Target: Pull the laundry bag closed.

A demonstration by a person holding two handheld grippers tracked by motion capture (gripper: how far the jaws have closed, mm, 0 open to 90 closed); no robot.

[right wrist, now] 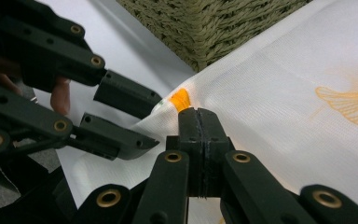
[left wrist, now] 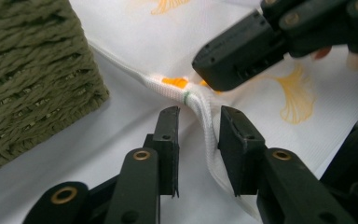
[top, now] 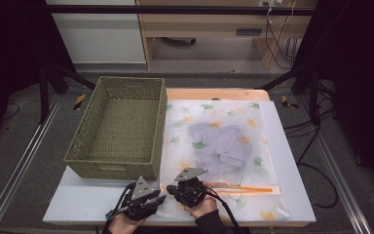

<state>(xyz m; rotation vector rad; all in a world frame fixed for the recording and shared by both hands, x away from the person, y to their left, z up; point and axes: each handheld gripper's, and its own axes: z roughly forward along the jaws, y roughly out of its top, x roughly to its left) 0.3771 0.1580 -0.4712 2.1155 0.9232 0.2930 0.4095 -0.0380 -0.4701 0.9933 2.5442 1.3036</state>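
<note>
A white mesh bag [top: 202, 114] printed with ginkgo leaves lies flat on the table, and a lavender garment [top: 221, 146] shows through it. An orange zipper [top: 246, 188] runs along its near edge. My right gripper [top: 171, 191] [right wrist: 198, 122] is shut on the bag's near left corner, just behind the orange zipper end [right wrist: 181, 99]. My left gripper [top: 161, 199] [left wrist: 199, 135] stands open beside it, with the bag's ribbed white edge [left wrist: 207, 122] lying loose between its jaws. The two grippers' tips nearly meet at that corner.
A woven green basket [top: 85, 129] stands empty on the left of the table, its near corner [left wrist: 37, 70] close to my left gripper. The white tabletop [top: 85, 202] runs to a front edge just under both hands.
</note>
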